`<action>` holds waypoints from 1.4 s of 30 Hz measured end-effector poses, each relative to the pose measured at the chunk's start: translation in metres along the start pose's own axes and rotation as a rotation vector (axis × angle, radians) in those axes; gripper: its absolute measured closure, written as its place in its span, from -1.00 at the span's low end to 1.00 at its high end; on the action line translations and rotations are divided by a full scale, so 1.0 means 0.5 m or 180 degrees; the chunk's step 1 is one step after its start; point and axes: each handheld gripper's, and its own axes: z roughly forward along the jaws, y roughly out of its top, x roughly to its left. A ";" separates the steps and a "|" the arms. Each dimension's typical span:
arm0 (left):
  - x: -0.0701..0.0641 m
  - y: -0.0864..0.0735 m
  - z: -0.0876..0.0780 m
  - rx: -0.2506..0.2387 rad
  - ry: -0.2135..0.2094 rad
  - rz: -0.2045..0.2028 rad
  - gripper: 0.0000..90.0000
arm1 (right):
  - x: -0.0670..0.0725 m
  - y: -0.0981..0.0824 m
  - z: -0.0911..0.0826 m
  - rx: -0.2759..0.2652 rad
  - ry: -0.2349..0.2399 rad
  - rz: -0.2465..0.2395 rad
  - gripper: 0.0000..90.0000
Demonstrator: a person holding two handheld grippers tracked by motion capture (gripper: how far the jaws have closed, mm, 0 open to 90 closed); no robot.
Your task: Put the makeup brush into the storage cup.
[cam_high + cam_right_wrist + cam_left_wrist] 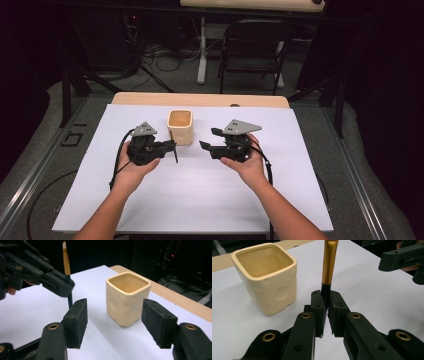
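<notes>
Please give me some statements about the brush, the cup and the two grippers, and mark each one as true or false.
1. The left gripper is shut on the brush. True.
2. The brush already stands in the cup. False: it is outside, beside the cup.
3. The right gripper is open with nothing between its pads. True.
4. The cup lies on its side. False: it stands upright, mouth up.
5. The cup holds water. False: it looks empty.

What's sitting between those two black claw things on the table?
Mostly bare white table. The cream square cup stands just behind the gap between the left gripper, shut on a brush, and the open right gripper, as the high view shows.
</notes>
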 end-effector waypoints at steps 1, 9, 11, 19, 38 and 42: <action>0.002 0.000 0.000 0.0003 0.0006 0.0007 0.85 | -0.003 -0.002 -0.002 0.0007 -0.0009 0.0014 -0.18; 0.011 -0.003 -0.004 0.0022 0.0082 -0.0036 0.85 | -0.023 -0.018 -0.024 0.0014 -0.0097 0.0106 -0.24; 0.013 -0.004 -0.005 0.0017 0.0100 -0.0047 0.85 | -0.026 -0.021 -0.031 0.0014 -0.0128 0.0098 -0.25; 0.015 -0.005 -0.002 0.0030 0.0119 -0.0059 0.85 | -0.032 -0.041 -0.059 -0.0001 -0.0249 0.0093 -0.30; 0.003 0.009 0.010 0.0030 0.0141 -0.0063 0.85 | -0.040 -0.093 -0.099 0.0079 -0.0455 0.0048 -0.30; -0.002 0.024 0.008 0.0022 0.0200 0.0003 0.85 | -0.034 -0.099 -0.102 0.0056 -0.0470 0.0042 -0.30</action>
